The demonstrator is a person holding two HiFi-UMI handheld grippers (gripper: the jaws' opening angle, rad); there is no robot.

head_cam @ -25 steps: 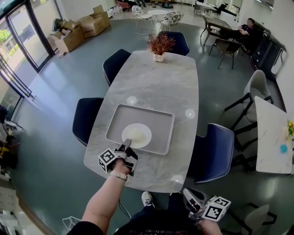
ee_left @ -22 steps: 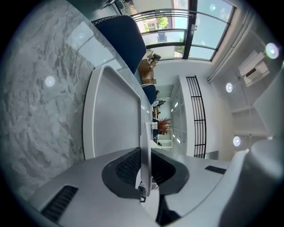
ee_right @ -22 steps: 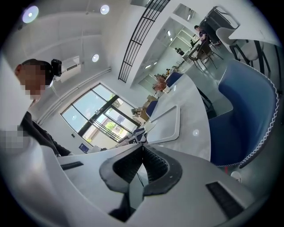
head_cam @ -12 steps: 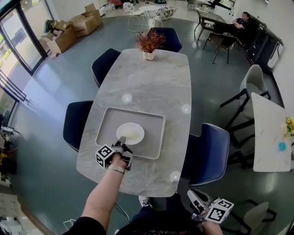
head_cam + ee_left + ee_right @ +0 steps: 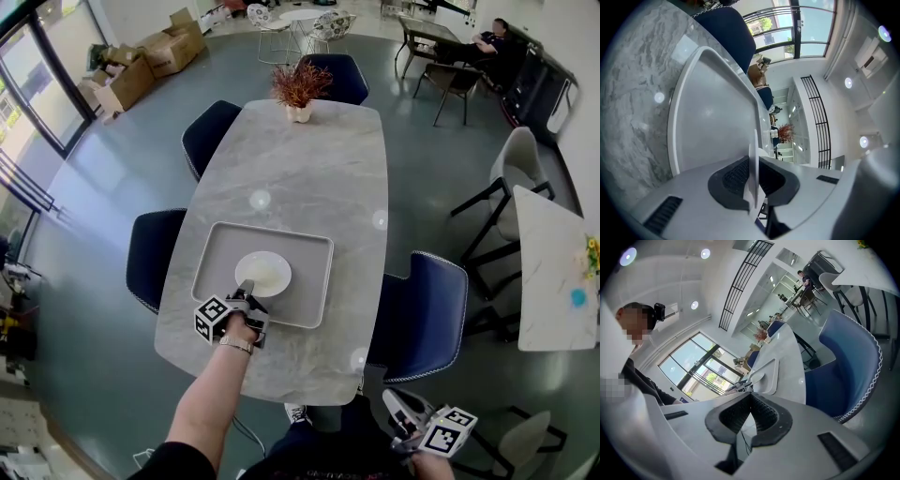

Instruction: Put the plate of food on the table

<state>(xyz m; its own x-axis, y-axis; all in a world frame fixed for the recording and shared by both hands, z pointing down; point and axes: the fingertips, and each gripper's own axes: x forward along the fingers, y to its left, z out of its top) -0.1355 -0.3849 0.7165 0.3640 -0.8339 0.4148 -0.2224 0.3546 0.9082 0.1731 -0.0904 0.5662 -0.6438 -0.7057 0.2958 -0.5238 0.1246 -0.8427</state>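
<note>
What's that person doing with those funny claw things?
A person holds a gripper in each hand. The left gripper is shut on the near rim of a white plate, which sits in a grey tray on the marble table. The right gripper hangs low at the person's side, shut and empty.

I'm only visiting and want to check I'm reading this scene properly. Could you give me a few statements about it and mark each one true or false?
1. The left gripper is clamped on the rim of the round white plate. True.
2. The plate sits on bare table top, outside any tray. False: it lies within the rectangular grey tray.
3. The right gripper holds a fork. False: its jaws are together, empty, off the table's near edge.
4. A reddish dried plant in a small pot stands at the far end of the grey marble table. True.
</note>
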